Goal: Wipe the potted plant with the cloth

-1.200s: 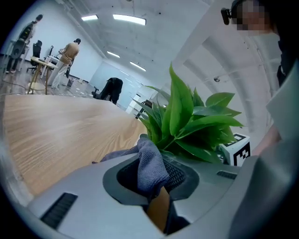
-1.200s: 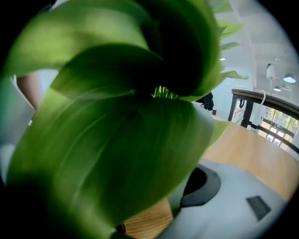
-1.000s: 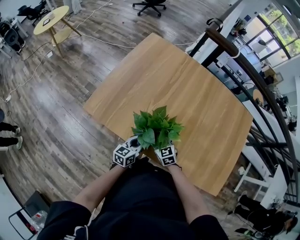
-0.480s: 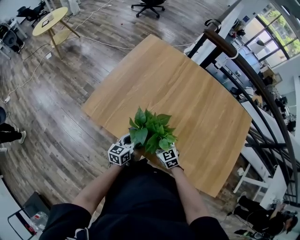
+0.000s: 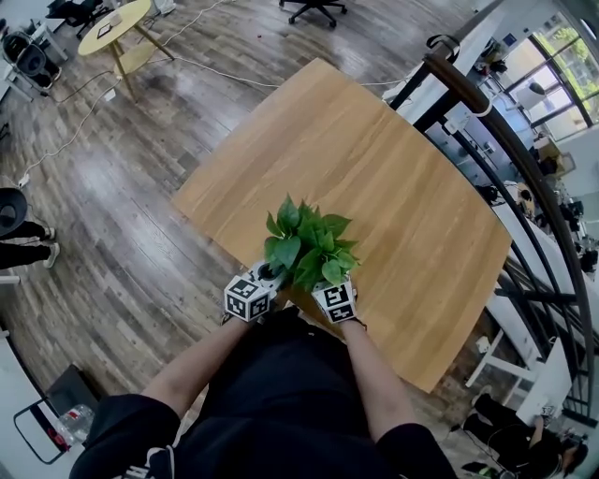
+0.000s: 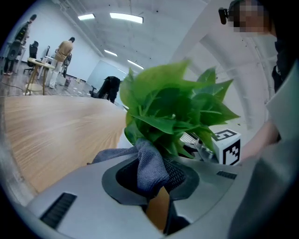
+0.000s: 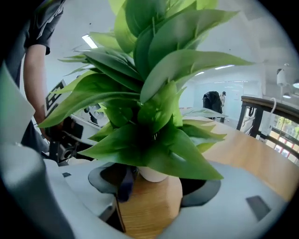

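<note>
- While the potted plant (image 5: 309, 245) is stood upright near the bench (image 5: 374, 159) edge closest to the person, it is flanked by both tools, one at each side
- A grey cloth (image 6: 150, 164) is pinched in the left tool (image 6: 154, 191), whose jaws are pressed together on the bunched fabric
- The free fold of the cloth is pushed up against the lower leaves (image 6: 177, 109) on that side of the plant
- The jaws of the right tool (image 7: 149, 198) are held spread, and bare bench wood is seen in the gap between them
- A small white pot (image 7: 152, 174) is seen between those spread jaws, just past their tips; whether it is touched by either jaw cannot be told, since its sides are covered by foliage
- The pot is filled with a dense clump of broad green leaves, by which its rim is overhung all round; what lies inside beneath them is hidden
- The marker cube (image 6: 228, 145) of the right tool is seen beyond the foliage in the left gripper view, just beside the plant
- The bench is surrounded by a dark plank floor (image 5: 112, 215), on which a round yellow table (image 5: 112, 28) and an office chair (image 5: 314, 7) are stood well apart from it
</note>
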